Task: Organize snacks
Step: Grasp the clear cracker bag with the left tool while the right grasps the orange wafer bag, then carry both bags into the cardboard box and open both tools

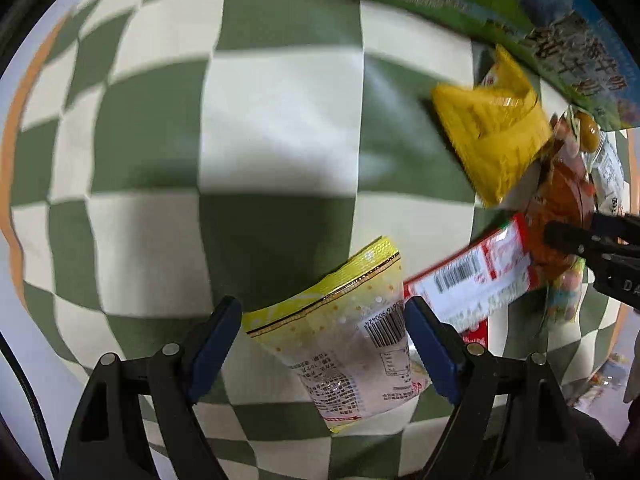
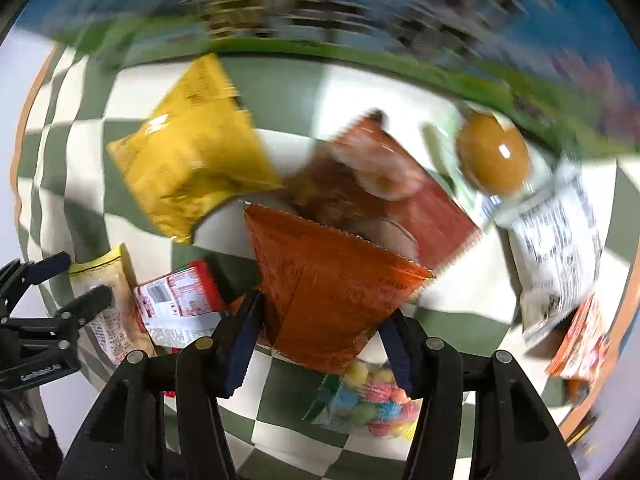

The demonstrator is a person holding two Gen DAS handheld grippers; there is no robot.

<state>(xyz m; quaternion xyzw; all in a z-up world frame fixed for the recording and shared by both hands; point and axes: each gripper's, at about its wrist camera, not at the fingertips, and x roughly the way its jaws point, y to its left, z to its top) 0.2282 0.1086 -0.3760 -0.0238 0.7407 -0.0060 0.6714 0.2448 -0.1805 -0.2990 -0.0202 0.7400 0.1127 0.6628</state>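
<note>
- The checkered cloth (image 1: 280, 120) lies bare across the left and middle of the left wrist view: wide room to pass there
- To the right, packets crowd together: a yellow bag (image 1: 492, 136), a red-and-white packet (image 1: 472, 280), an orange packet (image 2: 332, 284)
- A green-and-blue box (image 1: 460, 0) walls off the far edge
- A bag of coloured candies (image 2: 372, 400) lies near the orange packet

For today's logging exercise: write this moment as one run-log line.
left hand-held gripper: open around pale yellow packet | right hand-held gripper: shut on orange packet | surface: checkered cloth
</note>
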